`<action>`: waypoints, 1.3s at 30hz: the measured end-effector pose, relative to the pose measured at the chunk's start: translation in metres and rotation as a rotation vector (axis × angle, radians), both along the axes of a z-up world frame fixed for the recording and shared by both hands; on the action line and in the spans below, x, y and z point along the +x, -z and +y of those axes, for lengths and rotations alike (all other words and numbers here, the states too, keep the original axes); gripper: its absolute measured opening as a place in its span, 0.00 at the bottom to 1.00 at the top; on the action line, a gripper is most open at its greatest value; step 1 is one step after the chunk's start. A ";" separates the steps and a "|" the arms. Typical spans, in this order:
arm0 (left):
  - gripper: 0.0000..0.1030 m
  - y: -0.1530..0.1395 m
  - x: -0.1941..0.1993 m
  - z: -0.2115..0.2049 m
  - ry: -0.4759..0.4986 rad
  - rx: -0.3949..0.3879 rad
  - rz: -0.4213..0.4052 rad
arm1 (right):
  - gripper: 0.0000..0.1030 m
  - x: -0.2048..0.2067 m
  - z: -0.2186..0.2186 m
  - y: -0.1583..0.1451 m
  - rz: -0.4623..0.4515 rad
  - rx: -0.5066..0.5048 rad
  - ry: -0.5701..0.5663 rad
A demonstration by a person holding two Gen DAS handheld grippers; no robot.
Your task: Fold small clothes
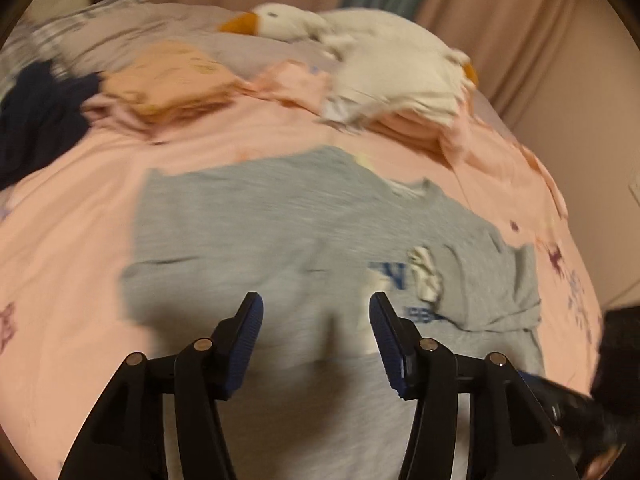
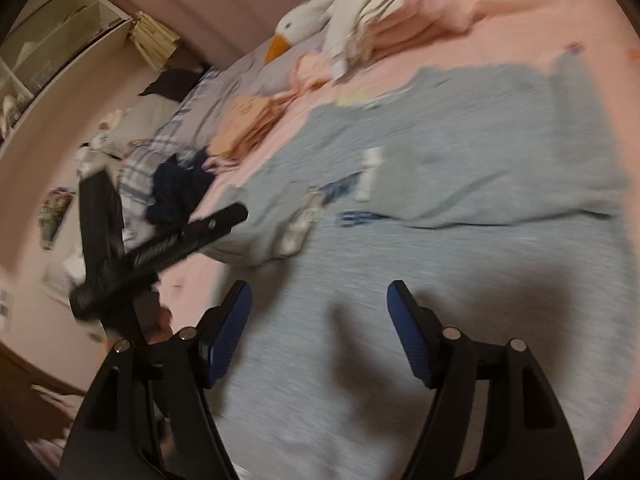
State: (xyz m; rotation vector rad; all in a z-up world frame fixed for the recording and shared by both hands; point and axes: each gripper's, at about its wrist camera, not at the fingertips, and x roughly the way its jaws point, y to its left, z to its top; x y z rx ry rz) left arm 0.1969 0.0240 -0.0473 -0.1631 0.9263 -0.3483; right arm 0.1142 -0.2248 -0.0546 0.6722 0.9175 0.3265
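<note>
Two hand-held grippers — left (image 1: 316, 308), right (image 2: 320, 300) — agape above grey T-shirt (image 1: 248, 216).

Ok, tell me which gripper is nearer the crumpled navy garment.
Left. The left gripper is over the grey T-shirt on the side toward the navy garment; the right gripper is over the shirt, farther off.

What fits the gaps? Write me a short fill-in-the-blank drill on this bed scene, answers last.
1. The garment spread flat on the pink sheet is a ____ T-shirt.
2. The plush goose has an ____ beak.
3. The left hand-held gripper and the right hand-held gripper both have their jaws ____.
4. The crumpled dark clothing lies beside a ____ stack of peach clothes.

Answers: grey; orange; open; folded
</note>
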 end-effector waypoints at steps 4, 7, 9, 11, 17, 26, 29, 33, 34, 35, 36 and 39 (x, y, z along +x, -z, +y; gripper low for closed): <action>0.53 0.003 -0.006 0.044 -0.085 -0.011 0.005 | 0.69 0.049 0.026 0.015 0.061 0.072 -0.041; 0.53 0.011 -0.009 0.073 -0.136 -0.023 0.029 | 0.63 0.083 0.048 0.028 0.109 0.060 -0.035; 0.53 0.018 -0.009 0.088 -0.160 -0.041 0.050 | 0.53 0.102 0.064 0.034 0.129 0.014 -0.035; 0.53 0.024 -0.007 0.098 -0.182 -0.048 0.066 | 0.31 0.115 0.077 0.040 0.150 -0.015 -0.050; 0.53 0.030 -0.001 0.110 -0.189 -0.073 0.076 | 0.08 0.124 0.068 0.014 0.060 -0.147 0.034; 0.53 0.028 0.025 0.082 -0.142 -0.070 0.072 | 0.13 0.124 0.031 0.028 0.104 -0.278 0.117; 0.53 0.026 0.037 0.058 -0.096 -0.036 0.060 | 0.14 0.130 0.025 0.033 0.116 -0.242 0.081; 0.53 0.037 0.052 0.023 0.004 0.018 0.072 | 0.16 0.133 0.023 0.026 0.124 -0.263 0.062; 0.53 0.044 0.055 0.021 -0.011 0.039 0.094 | 0.24 0.132 0.024 0.023 0.139 -0.282 0.074; 0.53 0.051 0.057 0.022 -0.026 0.055 0.117 | 0.27 0.130 0.023 0.016 0.134 -0.317 0.096; 0.53 0.056 0.057 0.024 -0.033 0.052 0.125 | 0.28 0.126 0.026 0.009 0.107 -0.342 0.107; 0.53 0.060 0.051 0.033 -0.030 0.034 0.099 | 0.42 0.128 0.042 -0.014 -0.021 -0.397 0.029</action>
